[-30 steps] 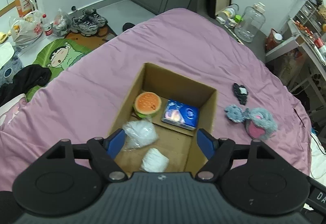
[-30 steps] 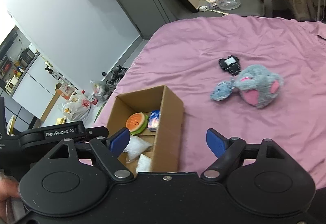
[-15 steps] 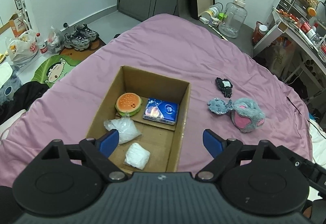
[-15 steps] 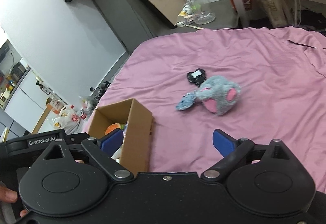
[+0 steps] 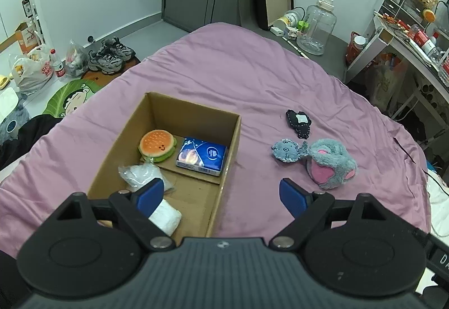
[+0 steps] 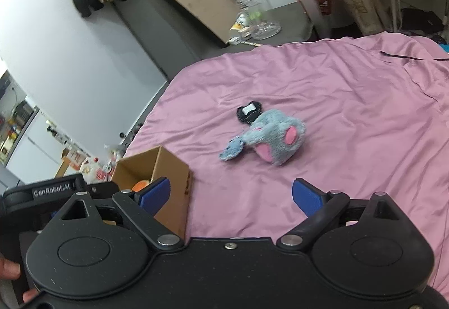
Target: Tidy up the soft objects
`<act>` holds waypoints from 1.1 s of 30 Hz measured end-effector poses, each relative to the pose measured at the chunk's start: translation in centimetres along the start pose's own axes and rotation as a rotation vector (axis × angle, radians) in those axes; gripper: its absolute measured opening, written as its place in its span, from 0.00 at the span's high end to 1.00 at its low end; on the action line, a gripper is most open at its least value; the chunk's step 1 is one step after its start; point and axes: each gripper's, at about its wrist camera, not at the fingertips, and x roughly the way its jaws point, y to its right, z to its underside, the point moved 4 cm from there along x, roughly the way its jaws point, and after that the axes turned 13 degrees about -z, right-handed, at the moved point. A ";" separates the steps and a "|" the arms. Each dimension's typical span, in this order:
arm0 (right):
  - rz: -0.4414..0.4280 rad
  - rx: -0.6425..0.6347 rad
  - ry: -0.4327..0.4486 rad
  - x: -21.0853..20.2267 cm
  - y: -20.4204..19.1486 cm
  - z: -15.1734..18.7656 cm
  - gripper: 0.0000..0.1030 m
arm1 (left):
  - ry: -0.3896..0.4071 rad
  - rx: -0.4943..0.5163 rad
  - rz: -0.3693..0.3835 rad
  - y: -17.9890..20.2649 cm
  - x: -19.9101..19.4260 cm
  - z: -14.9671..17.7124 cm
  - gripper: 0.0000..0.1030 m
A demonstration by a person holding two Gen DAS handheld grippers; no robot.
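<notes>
An open cardboard box sits on the pink bed. It holds a burger plush, a blue tissue pack, a clear bag and a white roll. A grey and pink plush, a small grey plush and a black pouch lie on the bed right of the box. My left gripper is open and empty above the box's near right edge. My right gripper is open and empty, short of the grey plush; the box is at its left.
The pink bed cover fills most of both views. Shoes and bags lie on the floor to the left. A large clear jug stands beyond the bed's far end. A cluttered white desk is at the right.
Both grippers have pulled back and swung right. The box has shifted left in both views and the plush toys have come nearer the centre. Both stay open and empty.
</notes>
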 end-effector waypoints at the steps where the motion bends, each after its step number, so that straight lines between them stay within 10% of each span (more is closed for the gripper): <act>1: 0.000 0.011 0.006 0.1 0.4 -0.1 0.10 | 0.000 -0.003 -0.003 0.3 0.1 0.0 0.14; 33: -0.017 0.344 0.096 8.0 11.0 -2.6 0.22 | -0.005 0.105 -0.002 13.8 9.3 -2.0 0.19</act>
